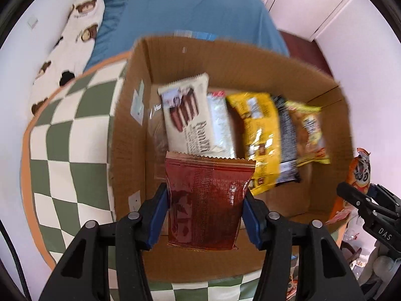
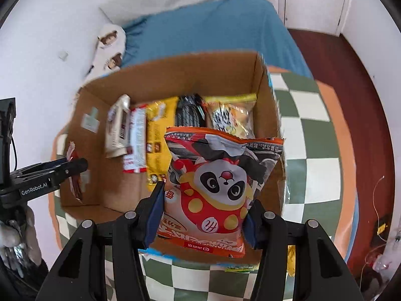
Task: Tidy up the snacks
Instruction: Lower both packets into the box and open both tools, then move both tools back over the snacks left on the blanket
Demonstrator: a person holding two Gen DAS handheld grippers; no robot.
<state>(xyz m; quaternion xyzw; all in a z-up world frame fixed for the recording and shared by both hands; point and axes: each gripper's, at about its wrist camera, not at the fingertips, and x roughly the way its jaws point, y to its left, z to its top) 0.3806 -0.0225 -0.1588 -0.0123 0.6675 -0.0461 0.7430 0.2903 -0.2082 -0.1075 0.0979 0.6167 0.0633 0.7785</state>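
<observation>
A dark red packet [image 1: 206, 202] is clamped between the blue pads of the left gripper [image 1: 206, 212], the pads pressing on its two side edges. Its long axis runs away from the camera, with the serrated top end pointing far, over the near part of the open box [image 1: 225, 57]. An orange panda bag [image 2: 213, 190] is held the same way in the right gripper [image 2: 201, 219], gripped at both sides near its lower end, its long axis running near to far and its crimped top pointing toward the far wall of the box. Both packs hang above the box interior. Farther in, a row of snacks is laid side by side on the floor of the box: a white wafer pack [image 1: 186, 115] at the left, then a yellow bag [image 1: 260, 135]. The box is set on a green checked mat [image 1: 70, 135].
</observation>
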